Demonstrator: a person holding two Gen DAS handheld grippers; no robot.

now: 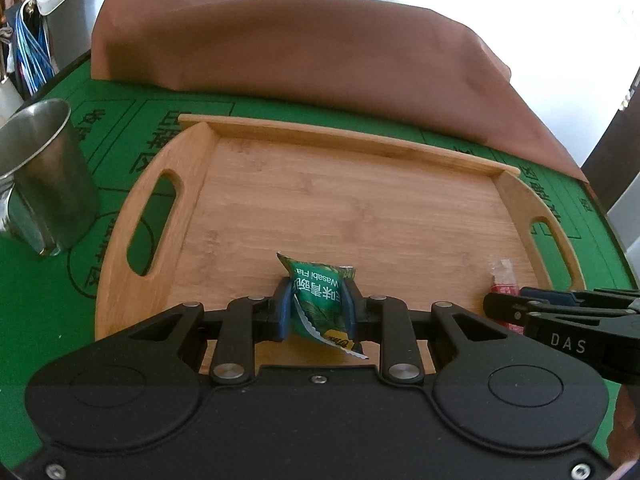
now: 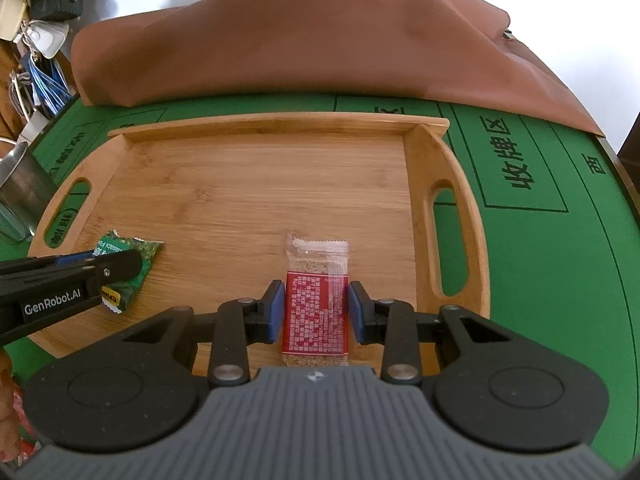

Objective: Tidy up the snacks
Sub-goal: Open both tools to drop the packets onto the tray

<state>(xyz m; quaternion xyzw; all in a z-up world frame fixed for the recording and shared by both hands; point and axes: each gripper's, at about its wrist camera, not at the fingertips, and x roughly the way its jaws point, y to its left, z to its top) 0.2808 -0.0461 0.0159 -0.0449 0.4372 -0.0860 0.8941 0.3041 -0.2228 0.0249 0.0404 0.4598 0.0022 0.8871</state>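
Observation:
A wooden tray (image 1: 340, 200) (image 2: 248, 184) with cut-out handles lies on the green mat. My left gripper (image 1: 316, 304) is shut on a small green wasabi snack packet (image 1: 320, 296) above the tray's near edge; the right wrist view shows that packet (image 2: 132, 264) at the tray's left side under the left gripper's black fingers (image 2: 100, 270). My right gripper (image 2: 316, 312) is shut on a red and clear snack bar packet (image 2: 316, 312), its blue pads against both long sides. In the left wrist view that red packet (image 1: 502, 280) shows at the tray's right beside the right gripper's fingers (image 1: 520, 304).
A steel cup (image 1: 44, 176) (image 2: 20, 192) stands on the mat left of the tray. A brown cloth bag (image 1: 320, 68) (image 2: 320, 44) lies along the far side. Cables and clutter (image 2: 40, 60) sit beyond the mat's left corner. The green mat (image 2: 540, 240) has printed boxes.

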